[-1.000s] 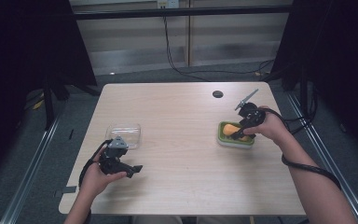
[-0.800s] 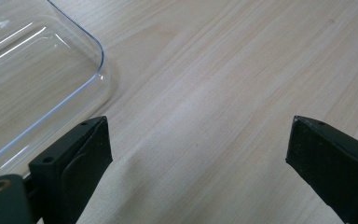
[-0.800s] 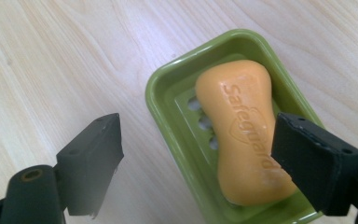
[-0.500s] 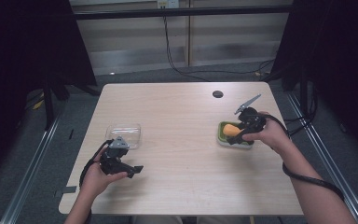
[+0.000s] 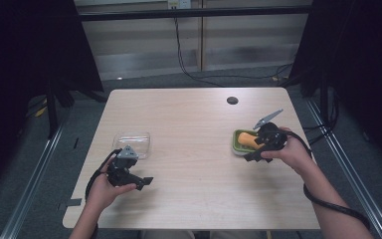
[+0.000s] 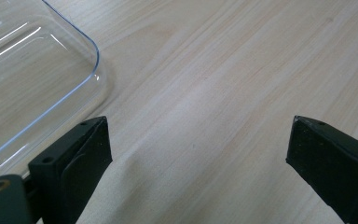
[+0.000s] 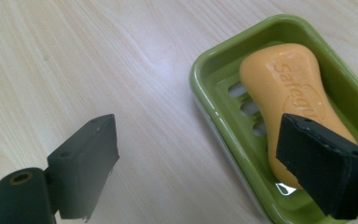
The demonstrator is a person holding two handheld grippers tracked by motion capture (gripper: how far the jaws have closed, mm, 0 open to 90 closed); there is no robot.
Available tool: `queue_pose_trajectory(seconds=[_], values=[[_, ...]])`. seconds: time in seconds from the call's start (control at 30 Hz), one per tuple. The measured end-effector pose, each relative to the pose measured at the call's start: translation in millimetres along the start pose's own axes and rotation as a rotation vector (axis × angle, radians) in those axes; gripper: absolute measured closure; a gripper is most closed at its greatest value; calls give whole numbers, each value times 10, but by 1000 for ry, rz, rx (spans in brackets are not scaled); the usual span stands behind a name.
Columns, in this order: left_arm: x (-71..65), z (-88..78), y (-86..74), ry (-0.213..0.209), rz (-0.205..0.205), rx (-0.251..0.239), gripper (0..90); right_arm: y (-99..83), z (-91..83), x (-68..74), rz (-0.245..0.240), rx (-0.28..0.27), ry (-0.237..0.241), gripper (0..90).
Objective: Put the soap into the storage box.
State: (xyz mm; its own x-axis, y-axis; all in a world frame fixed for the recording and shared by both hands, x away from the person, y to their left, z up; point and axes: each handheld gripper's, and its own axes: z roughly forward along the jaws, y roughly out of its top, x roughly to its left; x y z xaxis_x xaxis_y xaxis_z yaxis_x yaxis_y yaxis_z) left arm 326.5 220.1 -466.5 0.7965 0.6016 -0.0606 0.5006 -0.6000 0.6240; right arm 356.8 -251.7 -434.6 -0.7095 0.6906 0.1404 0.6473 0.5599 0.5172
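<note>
Orange soap bar (image 7: 291, 100): lies in green soap dish (image 7: 223, 70) at the table's (image 5: 189, 124) right side. Right tongs (image 5: 256, 150): jaws just opened wide, gripping nothing, one jaw over the soap. Left tongs (image 6: 198, 154): spread apart, empty, beside clear plastic lid (image 6: 23, 70).

A light wooden table (image 5: 189, 129) fills the middle of the high view. A small dark round disc (image 5: 232, 100) sits on it right of centre, toward the upper edge. Above, cables (image 5: 189, 59) hang before a pale wall and trail over grey floor (image 5: 129, 82). Metal rails (image 5: 35, 174) run along the lower left.
</note>
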Motion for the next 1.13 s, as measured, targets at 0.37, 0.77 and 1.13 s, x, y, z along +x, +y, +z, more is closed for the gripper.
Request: queue_pose_trajectory(seconds=[0.37,0.77,1.13], values=[[-4,13,-7,-5,-8,-5,60,-104,44,133,-7,-15,8,124],[-6,5,-2,-4,-4,11,59,-254,126,243,-4,-69,10,124],[-14,13,-7,-1,4,11,59,-434,183,308,34,-122,21,136]])
